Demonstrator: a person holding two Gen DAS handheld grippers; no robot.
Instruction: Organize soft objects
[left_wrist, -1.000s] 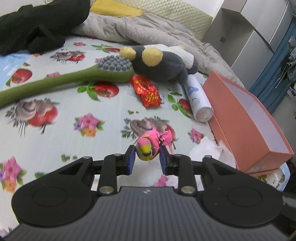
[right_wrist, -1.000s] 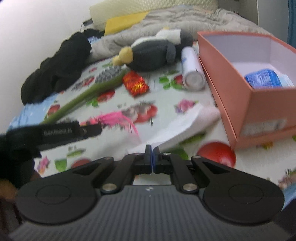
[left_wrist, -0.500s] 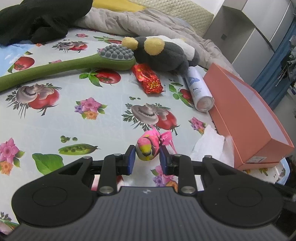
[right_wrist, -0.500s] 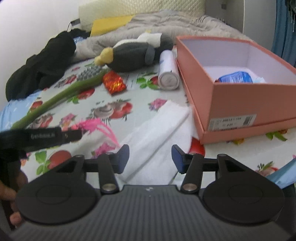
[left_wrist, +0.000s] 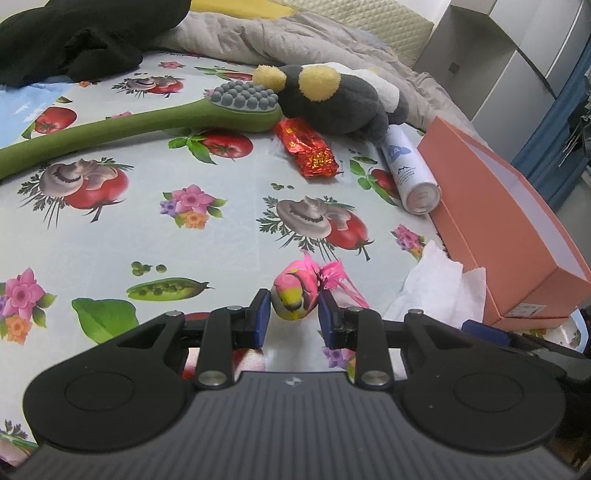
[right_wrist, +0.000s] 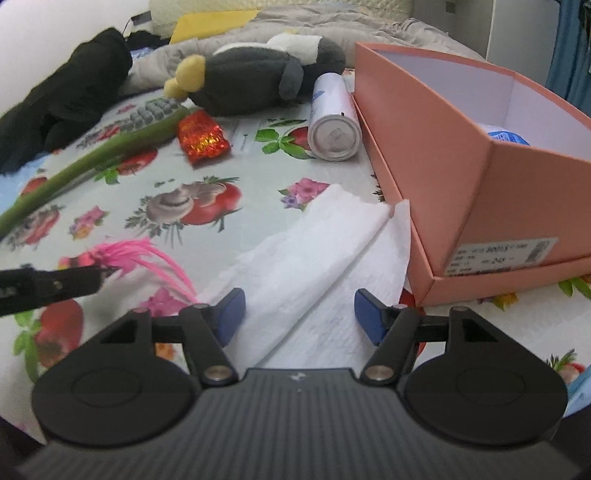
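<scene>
My left gripper (left_wrist: 293, 314) is shut on a small pink and yellow soft toy (left_wrist: 295, 291) with pink feathers, held just above the bed sheet. The toy's feathers (right_wrist: 147, 258) also show at the left of the right wrist view. My right gripper (right_wrist: 299, 317) is open and empty, straddling a white paper towel (right_wrist: 317, 266) that lies flat beside the salmon box (right_wrist: 461, 155). A grey and yellow plush toy (left_wrist: 332, 96) lies at the back, also seen in the right wrist view (right_wrist: 251, 81).
On the printed sheet lie a green long-handled brush (left_wrist: 147, 122), a red foil packet (left_wrist: 308, 151) and a white spray can (left_wrist: 410, 170). A black garment (left_wrist: 74, 37) and a grey blanket (left_wrist: 295, 37) lie at the back. The box holds a blue packet (right_wrist: 508, 136).
My right gripper has opened wide and drawn closer over the paper towel. My left gripper, still holding the pink toy, has pulled back toward the near edge of the bed.
</scene>
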